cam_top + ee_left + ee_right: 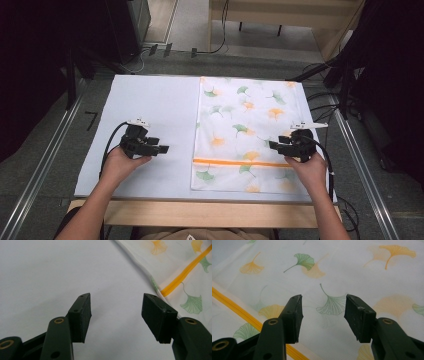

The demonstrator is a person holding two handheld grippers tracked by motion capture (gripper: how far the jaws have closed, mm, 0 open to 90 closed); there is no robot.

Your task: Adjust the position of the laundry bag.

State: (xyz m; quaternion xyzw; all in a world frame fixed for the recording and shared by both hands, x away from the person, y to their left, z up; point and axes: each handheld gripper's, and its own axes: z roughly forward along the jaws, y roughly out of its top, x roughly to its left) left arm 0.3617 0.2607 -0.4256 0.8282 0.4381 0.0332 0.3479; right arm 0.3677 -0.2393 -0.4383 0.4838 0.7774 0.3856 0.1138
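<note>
White table mat; leaf-print cloth lies flat, unfolded. Left gripper wide, empty, just beside its edge; right gripper wide, empty, above it. Nothing grasped; handling apparently all left.

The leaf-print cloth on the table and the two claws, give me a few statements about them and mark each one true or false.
1. The leaf-print cloth lies spread flat on the right part of the white table cover. True.
2. The left claw is shut on the cloth's edge. False: its jaws stand open over bare white cover, with the cloth's edge off to its right.
3. The right claw is open above the cloth. True.
4. The cloth's stripe is blue. False: it is orange.
5. The cloth's print shows green and orange leaves. True.
6. Both claws are over the cloth. False: in the high view the left one is beside it, over the cover.
</note>
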